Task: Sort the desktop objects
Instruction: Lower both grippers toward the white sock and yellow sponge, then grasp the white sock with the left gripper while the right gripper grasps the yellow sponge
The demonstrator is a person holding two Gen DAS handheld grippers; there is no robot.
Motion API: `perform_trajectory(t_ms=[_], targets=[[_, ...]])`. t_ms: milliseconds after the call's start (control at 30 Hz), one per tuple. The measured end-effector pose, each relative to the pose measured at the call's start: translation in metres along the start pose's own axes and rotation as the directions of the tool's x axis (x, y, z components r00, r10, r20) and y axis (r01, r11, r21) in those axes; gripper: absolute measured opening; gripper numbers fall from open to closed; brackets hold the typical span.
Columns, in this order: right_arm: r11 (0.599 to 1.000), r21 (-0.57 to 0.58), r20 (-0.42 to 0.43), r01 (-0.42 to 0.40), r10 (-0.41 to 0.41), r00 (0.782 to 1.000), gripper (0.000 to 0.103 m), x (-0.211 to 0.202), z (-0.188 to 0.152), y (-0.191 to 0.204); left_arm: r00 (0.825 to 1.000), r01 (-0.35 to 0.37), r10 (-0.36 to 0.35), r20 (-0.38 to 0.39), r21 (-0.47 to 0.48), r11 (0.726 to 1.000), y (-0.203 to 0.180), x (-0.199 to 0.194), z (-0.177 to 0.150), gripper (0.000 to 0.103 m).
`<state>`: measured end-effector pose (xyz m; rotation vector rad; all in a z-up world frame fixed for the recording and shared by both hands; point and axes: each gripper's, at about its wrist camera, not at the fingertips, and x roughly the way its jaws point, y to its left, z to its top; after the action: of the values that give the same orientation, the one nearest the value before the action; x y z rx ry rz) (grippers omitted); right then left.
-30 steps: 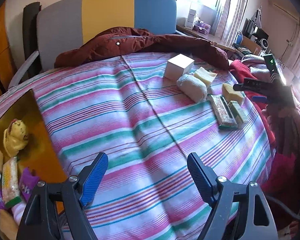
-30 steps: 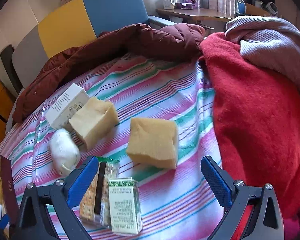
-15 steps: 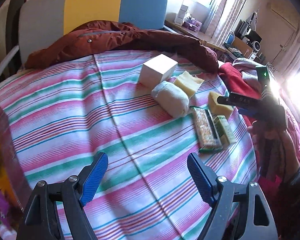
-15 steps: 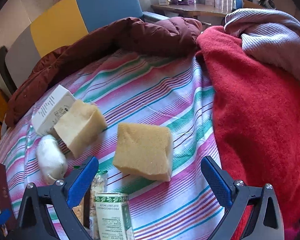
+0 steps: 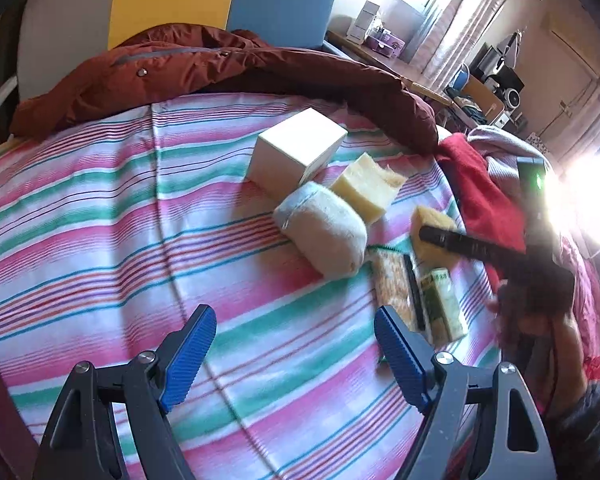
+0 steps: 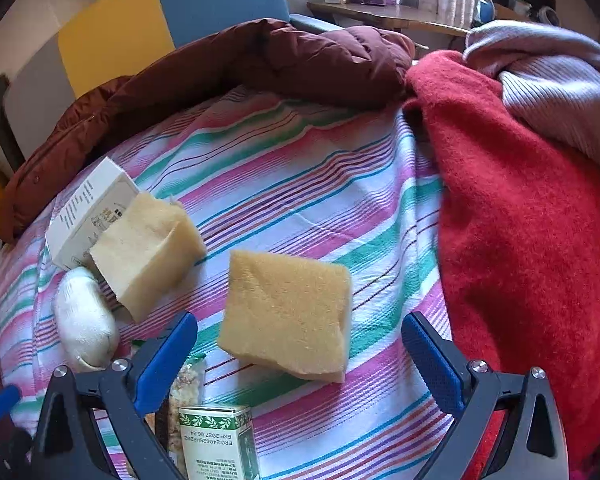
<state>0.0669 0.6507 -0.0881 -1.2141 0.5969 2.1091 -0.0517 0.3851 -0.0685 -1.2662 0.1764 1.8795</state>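
On the striped cloth (image 5: 100, 208) lie a white box (image 5: 296, 156), a white soft roll (image 5: 324, 232), a pale sponge (image 5: 368, 192), a yellow sponge (image 6: 288, 312), a cracker pack (image 5: 394, 288) and a green carton (image 6: 218, 444). My left gripper (image 5: 296, 356) hovers open over bare cloth, short of the roll and the pack. My right gripper (image 6: 300, 364) is open, its fingers on either side of the yellow sponge's near edge, not touching it. In the left wrist view the right gripper (image 5: 496, 252) reaches over the yellow sponge (image 5: 430, 220).
A dark red padded jacket (image 6: 260, 64) lies along the far edge of the cloth. A red blanket (image 6: 520, 220) and a lilac knit (image 6: 560, 88) pile up on the right. A grey, yellow and blue backrest (image 5: 172, 12) stands behind.
The left gripper has swung right and forward, toward the objects; the box of items at its left has left the view. The right gripper has closed in on the yellow sponge. Both stay open.
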Motion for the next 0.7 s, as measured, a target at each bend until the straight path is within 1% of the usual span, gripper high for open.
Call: perform_trajectory(t_ms=[33,167,233,300,367,433,500,633,667,700], targets=[[1.000,-0.008,-0.005,0.003,-0.003,1.000,0.099,0.000,-0.001,0.001,1.000,0.007,-0.007,0.000,-0.008,1.000,-0.001,0.003,0.004,0.083],[1.000,-0.027,-0.016,0.013,-0.013,1.000,0.081,0.003,-0.003,0.002,1.000,0.026,-0.025,0.017,-0.045,0.999,-0.003,0.013,0.019,0.083],[1.000,-0.028,-0.020,0.010,-0.010,1.000,0.074,0.003,-0.003,0.001,0.999,0.037,-0.036,0.008,-0.059,0.998,-0.005,0.020,0.027,0.083],[0.999,-0.033,-0.020,0.007,-0.008,1.000,0.073,0.003,-0.003,0.003,0.999,0.040,-0.039,0.013,-0.070,0.997,-0.007,0.027,0.035,0.083],[0.999,-0.044,-0.019,0.005,-0.006,1.000,0.069,0.003,-0.004,0.003,1.000,0.031,-0.030,0.006,-0.089,0.996,-0.008,0.036,0.041,0.083],[0.999,-0.051,-0.020,0.003,-0.004,1.000,0.067,0.004,-0.003,0.005,0.999,0.049,-0.051,-0.013,-0.124,0.991,-0.007,0.046,0.048,0.083],[0.998,-0.057,-0.020,0.009,-0.010,1.000,0.067,0.004,-0.003,0.006,0.998,0.054,-0.058,-0.023,-0.151,0.987,-0.006,0.054,0.051,0.083],[0.998,-0.065,-0.010,0.012,-0.013,1.000,0.067,0.003,-0.003,0.007,0.998,0.020,-0.033,-0.061,-0.191,0.981,0.000,0.076,0.055,0.083],[0.998,-0.067,-0.007,0.013,-0.014,1.000,0.067,0.002,-0.003,0.007,0.997,0.024,-0.036,-0.061,-0.198,0.980,0.001,0.079,0.055,0.083],[0.997,-0.069,-0.003,0.016,-0.016,1.000,0.067,0.001,-0.002,0.007,0.999,0.023,-0.032,-0.041,-0.191,0.981,0.000,0.080,0.056,0.083]])
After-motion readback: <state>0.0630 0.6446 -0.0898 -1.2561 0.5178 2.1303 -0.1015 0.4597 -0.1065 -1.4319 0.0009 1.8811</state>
